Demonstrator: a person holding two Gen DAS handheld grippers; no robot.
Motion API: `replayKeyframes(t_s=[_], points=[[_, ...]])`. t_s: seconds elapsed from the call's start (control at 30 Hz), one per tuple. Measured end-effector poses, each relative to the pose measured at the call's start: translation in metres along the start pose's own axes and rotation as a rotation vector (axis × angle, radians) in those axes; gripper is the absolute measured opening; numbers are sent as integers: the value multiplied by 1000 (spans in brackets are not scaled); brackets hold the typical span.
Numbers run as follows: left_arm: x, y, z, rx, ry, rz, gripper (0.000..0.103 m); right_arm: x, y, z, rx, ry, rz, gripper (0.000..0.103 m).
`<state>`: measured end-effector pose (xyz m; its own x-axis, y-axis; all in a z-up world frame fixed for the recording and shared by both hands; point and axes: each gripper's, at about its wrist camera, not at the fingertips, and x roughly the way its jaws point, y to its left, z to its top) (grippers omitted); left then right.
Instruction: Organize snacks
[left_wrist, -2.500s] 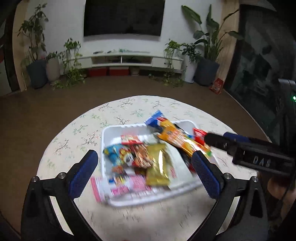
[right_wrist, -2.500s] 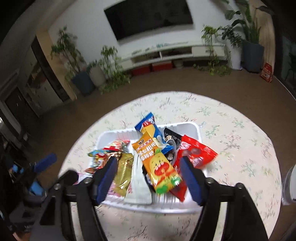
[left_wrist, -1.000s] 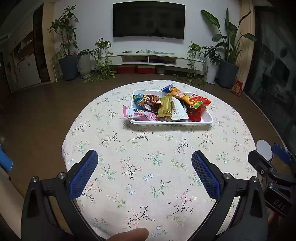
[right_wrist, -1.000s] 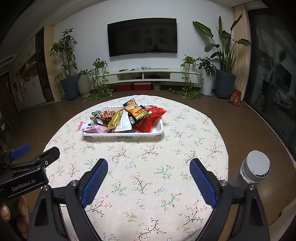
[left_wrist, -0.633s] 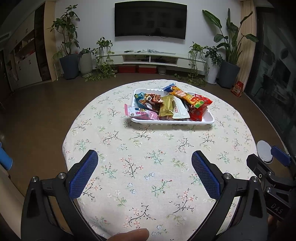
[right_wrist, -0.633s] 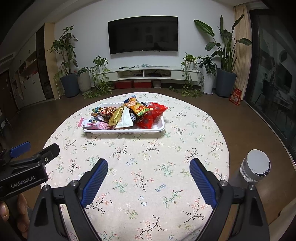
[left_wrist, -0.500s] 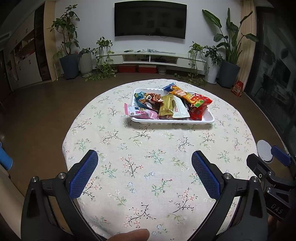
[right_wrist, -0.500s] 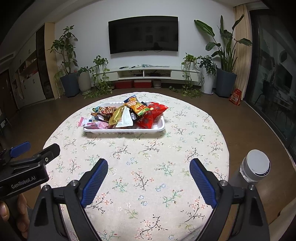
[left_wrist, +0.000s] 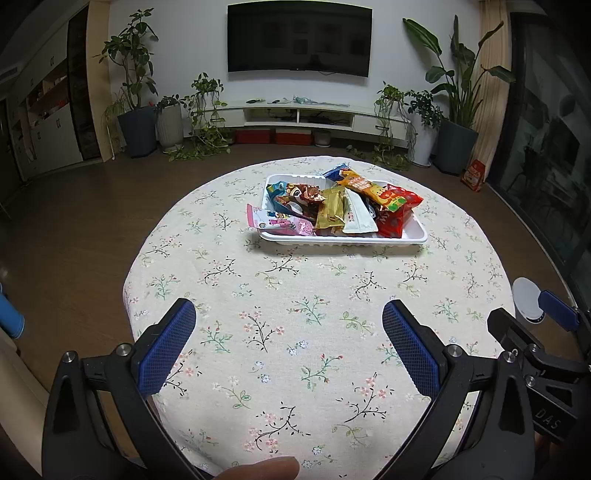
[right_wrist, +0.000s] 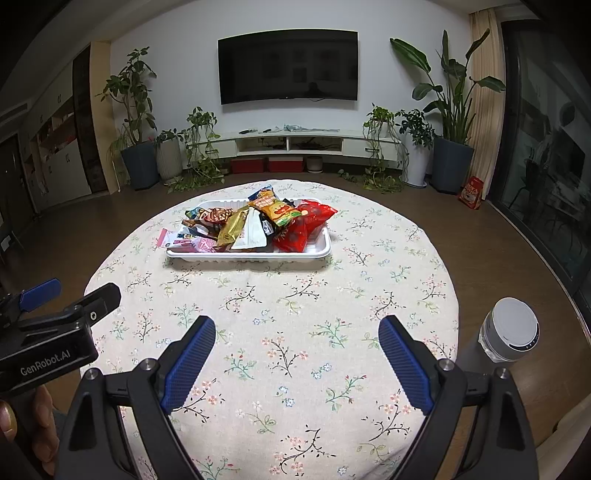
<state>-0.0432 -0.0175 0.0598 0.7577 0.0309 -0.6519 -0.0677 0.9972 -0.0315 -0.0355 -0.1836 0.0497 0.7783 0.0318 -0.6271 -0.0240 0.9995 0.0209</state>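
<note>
Both claws you hold stand with their blue pads wide apart and nothing between them — your left gripper (left_wrist: 289, 341) and your right gripper (right_wrist: 297, 352) each hang over the near part of the round table (left_wrist: 258, 295), well back from the snacks.

From your right wrist view, the left gripper's black body shows at the left edge, just off the table's rim. From your left wrist view, the right gripper's body sits at the lower right, beside a white-topped cylinder (right_wrist: 509, 329) that stands just off the table's edge.

Your snacks lie heaped in a white tray (left_wrist: 415, 234) on the far half of the flowered tablecloth (right_wrist: 295, 314). A red packet (left_wrist: 397, 210) lies at the right end of the pile, an orange packet (left_wrist: 369, 188) slants across its top, and a white packet (left_wrist: 358, 218) and a gold packet (left_wrist: 330, 212) lie side by side in the middle. A pink packet (left_wrist: 275, 223) hangs over the tray's left rim, partly above the cloth. Blue and brown wrappers crowd the tray's left back corner — you cannot tell them apart clearly.

Beyond the table you face a wall television (right_wrist: 288, 66), a low white shelf (right_wrist: 291, 142) and potted plants (right_wrist: 135, 122) on either side.
</note>
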Motion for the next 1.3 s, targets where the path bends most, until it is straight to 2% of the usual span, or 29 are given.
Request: replayKeyframes(t_s=[1.3], points=[[5,-3,-4,6,10,-6,103,-1,1,0,-3,5,-2,92]])
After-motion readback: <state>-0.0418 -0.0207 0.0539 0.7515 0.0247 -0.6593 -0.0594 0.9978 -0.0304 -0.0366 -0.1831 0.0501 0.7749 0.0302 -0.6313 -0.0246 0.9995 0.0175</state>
